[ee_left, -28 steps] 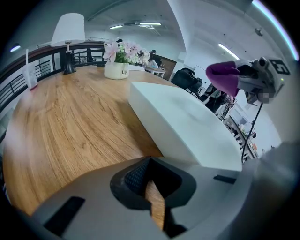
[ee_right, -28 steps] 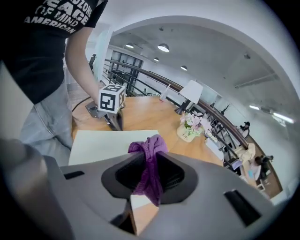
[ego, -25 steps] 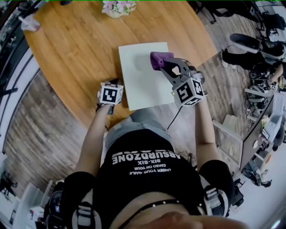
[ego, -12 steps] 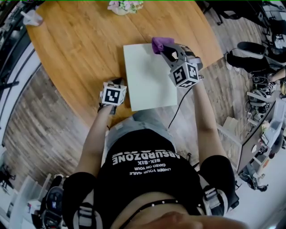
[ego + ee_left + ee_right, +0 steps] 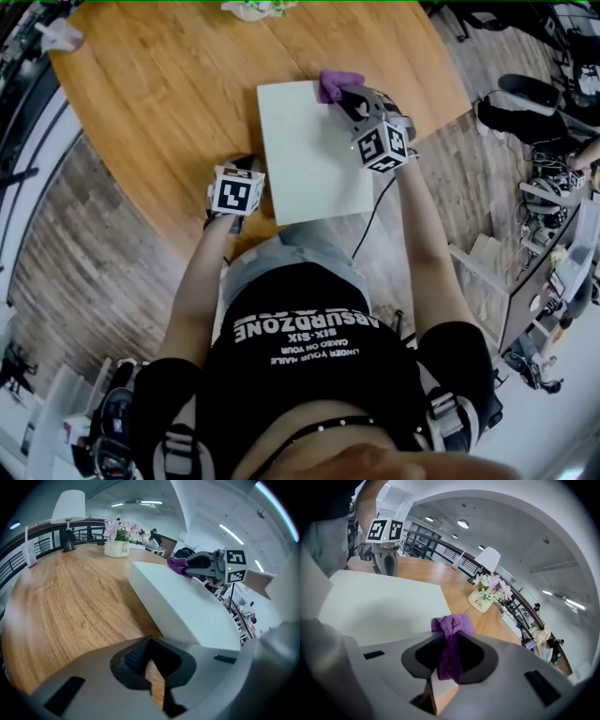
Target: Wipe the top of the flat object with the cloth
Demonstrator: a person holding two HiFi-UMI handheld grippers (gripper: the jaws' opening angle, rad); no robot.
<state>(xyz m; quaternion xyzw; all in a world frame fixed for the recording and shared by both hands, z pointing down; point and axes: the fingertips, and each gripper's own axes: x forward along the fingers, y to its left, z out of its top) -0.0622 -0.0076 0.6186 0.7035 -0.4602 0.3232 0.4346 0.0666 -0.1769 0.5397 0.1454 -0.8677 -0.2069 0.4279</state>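
Note:
A white flat board [image 5: 309, 150] lies on the round wooden table [image 5: 159, 103]. My right gripper [image 5: 349, 97] is shut on a bunched purple cloth [image 5: 336, 84], which rests on the board's far right corner. In the right gripper view the cloth [image 5: 451, 630] is pinched between the jaws over the board [image 5: 379, 606]. My left gripper [image 5: 244, 167] stands at the board's near left edge, on the wood, shut with nothing in it. The left gripper view looks across the board [image 5: 187, 606] to the cloth [image 5: 177, 564].
A white flower pot [image 5: 117, 548] stands at the table's far side, with a white lamp [image 5: 68, 508] and a cup with a straw [image 5: 61, 37] further left. The table's edge [image 5: 441, 117] curves close on the right, and chairs and clutter [image 5: 544, 103] stand on the floor beyond.
My right gripper has carried the cloth away from me along the board's right side to its far right corner. The left gripper has stayed beside the board.

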